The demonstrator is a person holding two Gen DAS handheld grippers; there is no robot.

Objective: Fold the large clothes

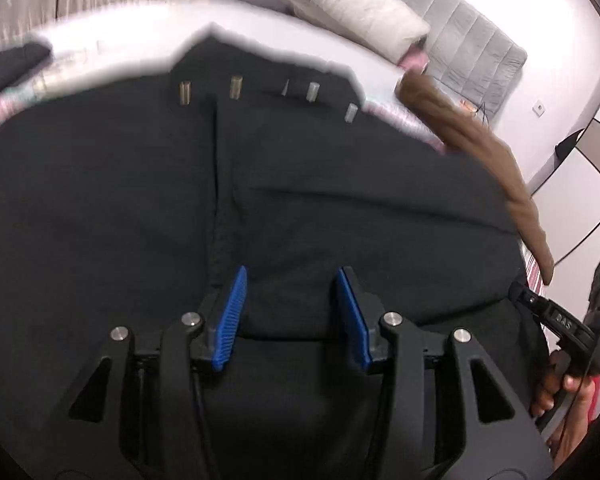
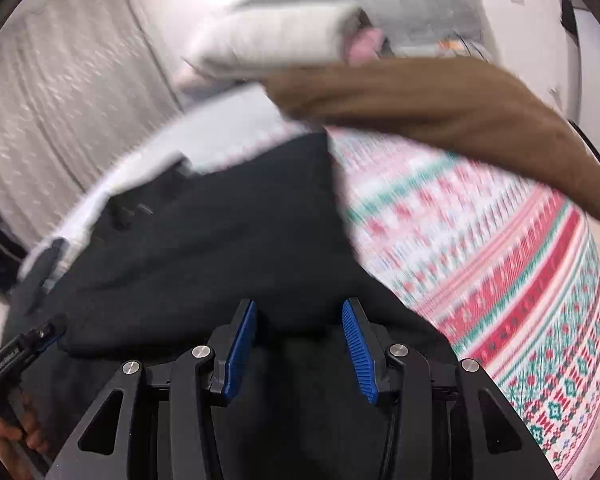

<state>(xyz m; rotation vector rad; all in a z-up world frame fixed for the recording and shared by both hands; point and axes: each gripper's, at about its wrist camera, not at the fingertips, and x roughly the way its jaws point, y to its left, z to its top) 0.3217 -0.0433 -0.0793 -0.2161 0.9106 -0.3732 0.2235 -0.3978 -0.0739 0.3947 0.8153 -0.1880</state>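
Left wrist view: left gripper (image 1: 290, 312) spread, blue pads apart over black trousers (image 1: 260, 184) lying flat on the bed; belt loops along the waistband (image 1: 236, 87); brown garment (image 1: 496, 168) at right edge. Right wrist view: right gripper (image 2: 298, 340) spread above trousers' edge; patterned bedspread (image 2: 500, 264) to the right.

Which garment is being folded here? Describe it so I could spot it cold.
Start at the bed with its red-and-green patterned sheet. The black garment lies spread on it, in front of both open tongs. Unlike the brown cloth beside it, it has a row of pale toggles near its far edge.
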